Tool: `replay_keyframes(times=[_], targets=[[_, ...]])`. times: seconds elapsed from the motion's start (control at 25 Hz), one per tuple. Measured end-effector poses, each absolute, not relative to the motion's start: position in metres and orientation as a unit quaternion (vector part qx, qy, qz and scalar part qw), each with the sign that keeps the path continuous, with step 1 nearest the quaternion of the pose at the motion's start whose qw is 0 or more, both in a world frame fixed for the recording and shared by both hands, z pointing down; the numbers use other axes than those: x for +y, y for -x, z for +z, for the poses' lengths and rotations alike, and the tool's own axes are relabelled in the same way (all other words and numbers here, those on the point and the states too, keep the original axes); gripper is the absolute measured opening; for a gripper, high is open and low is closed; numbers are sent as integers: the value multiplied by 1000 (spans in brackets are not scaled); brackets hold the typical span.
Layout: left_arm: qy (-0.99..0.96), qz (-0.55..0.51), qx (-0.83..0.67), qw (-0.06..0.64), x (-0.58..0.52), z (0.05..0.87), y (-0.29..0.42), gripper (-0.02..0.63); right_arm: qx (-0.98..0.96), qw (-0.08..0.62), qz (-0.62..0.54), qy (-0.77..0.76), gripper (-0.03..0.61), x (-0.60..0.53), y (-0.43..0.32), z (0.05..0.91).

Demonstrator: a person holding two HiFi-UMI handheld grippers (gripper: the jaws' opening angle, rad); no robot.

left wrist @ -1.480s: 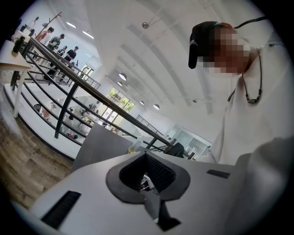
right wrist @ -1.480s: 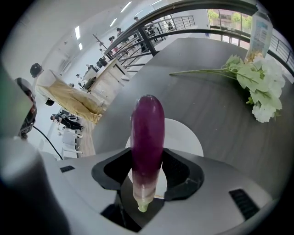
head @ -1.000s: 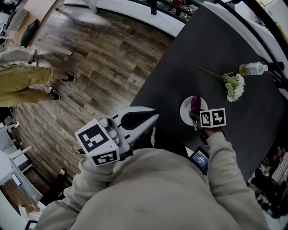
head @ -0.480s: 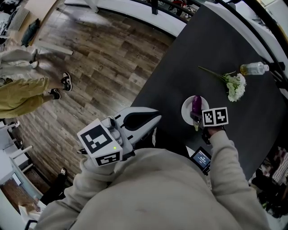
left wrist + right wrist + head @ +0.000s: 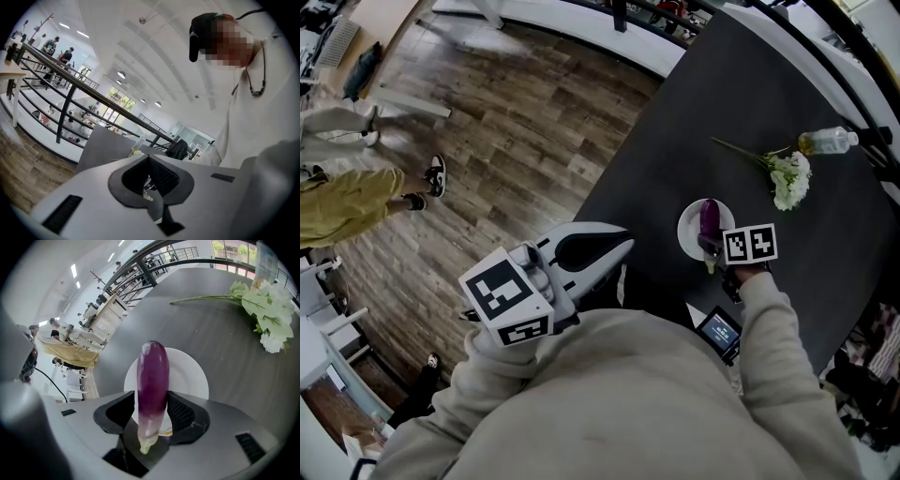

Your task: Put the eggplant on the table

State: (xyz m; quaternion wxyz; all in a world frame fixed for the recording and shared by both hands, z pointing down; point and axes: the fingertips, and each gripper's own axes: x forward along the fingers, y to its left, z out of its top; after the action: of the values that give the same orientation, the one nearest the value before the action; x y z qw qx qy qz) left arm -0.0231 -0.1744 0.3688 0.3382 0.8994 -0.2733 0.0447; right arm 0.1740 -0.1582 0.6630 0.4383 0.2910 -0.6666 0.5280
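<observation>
Plate [image 5: 687, 231], white, sits lower right of centre in the head view, on the dark table [image 5: 750, 94]. The only thing over it is the eggplant [image 5: 709, 218]; can't tell if it touches the plate or hangs just above. In the right gripper view the plate [image 5: 190, 373] shows bare white on both sides of the eggplant.

Bottle [image 5: 827, 142] at upper right of the head view, near the table edge, clear with yellowish liquid in it. Flowers [image 5: 789, 180] lie just beside it, white heads with a long green stem pointing to the upper left, well apart from the plate.

Eggplant [image 5: 152, 380]: long, slim, glossy purple, rounded far end. It fades to pale whitish-green at the stem end, which points back at the camera. It runs straight up the middle of the frame, far end over the plate centre.

Right gripper [image 5: 152, 417]: jaws narrow, clamped on the pale stem end of the eggplant, black pads on both sides. In the head view the right gripper [image 5: 712, 251] is at the near edge of the plate, its marker cube just to the right.

Left gripper [image 5: 149, 161]: jaw tips together, nothing between them, only the hollow between the pads. In the head view the left gripper [image 5: 619, 246] is at centre left, off the table edge, over wood floor [image 5: 506, 122].

A person in yellow trousers [image 5: 337, 202] is at the left edge.
</observation>
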Motion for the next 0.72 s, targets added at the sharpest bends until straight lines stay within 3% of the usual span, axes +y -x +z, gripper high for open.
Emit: replay_keyframes(times=[0.72], targets=[[-901,42,-269,338,-170,368,27,6,-667,426,531,-303,216,-157,-172,658]])
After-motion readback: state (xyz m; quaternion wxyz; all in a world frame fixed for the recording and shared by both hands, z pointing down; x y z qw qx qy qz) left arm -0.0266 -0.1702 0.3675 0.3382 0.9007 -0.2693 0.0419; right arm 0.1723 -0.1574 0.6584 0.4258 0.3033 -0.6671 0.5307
